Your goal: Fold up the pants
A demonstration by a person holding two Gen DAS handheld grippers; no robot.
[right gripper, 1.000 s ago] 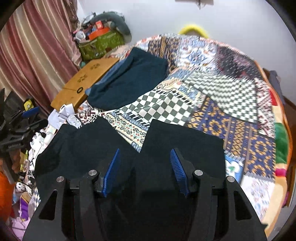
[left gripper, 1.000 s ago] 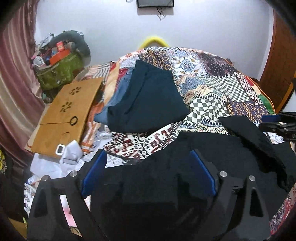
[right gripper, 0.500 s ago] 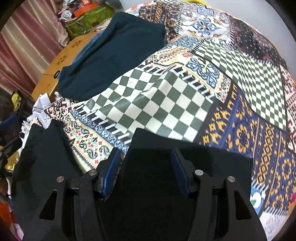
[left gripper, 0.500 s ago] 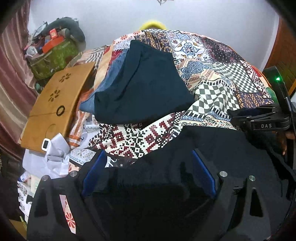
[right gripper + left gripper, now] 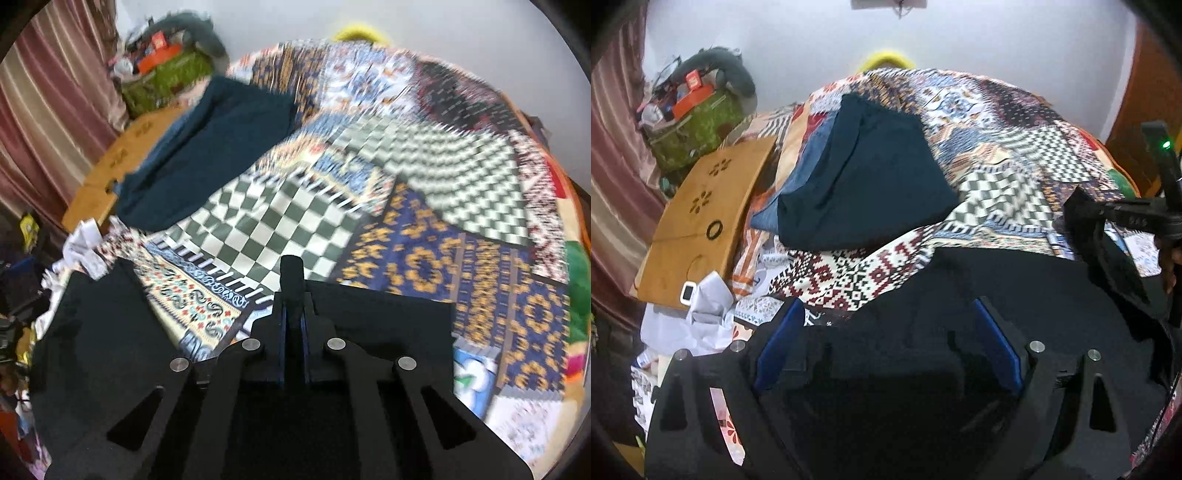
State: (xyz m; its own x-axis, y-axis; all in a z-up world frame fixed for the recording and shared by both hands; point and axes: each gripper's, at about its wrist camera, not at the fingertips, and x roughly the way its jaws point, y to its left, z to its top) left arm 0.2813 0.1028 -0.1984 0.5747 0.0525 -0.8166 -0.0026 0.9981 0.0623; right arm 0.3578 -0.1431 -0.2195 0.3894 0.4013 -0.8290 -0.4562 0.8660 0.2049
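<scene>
Black pants (image 5: 1015,295) lie spread on the near part of a patchwork bedspread (image 5: 1008,177). My left gripper (image 5: 886,332) hovers over one end of them, open, its blue pads (image 5: 779,339) wide apart with black cloth beneath. My right gripper (image 5: 291,314) is shut on a pinch of the black pants (image 5: 380,314); a tuft of cloth sticks out past its tips. The left wrist view shows the right gripper (image 5: 1108,214) at the right edge, with a flap of black cloth drawn up to it.
A pile of folded dark teal and blue garments (image 5: 864,177) sits further back on the bed. Off the bed's left side are a wooden lap table (image 5: 701,214), crumpled white paper (image 5: 705,295), a stuffed green bag (image 5: 694,125) and a pink curtain (image 5: 48,110).
The right gripper's jaws went from half open over the pants to closed on a fold of black cloth. In the left wrist view the right gripper now holds a raised flap.
</scene>
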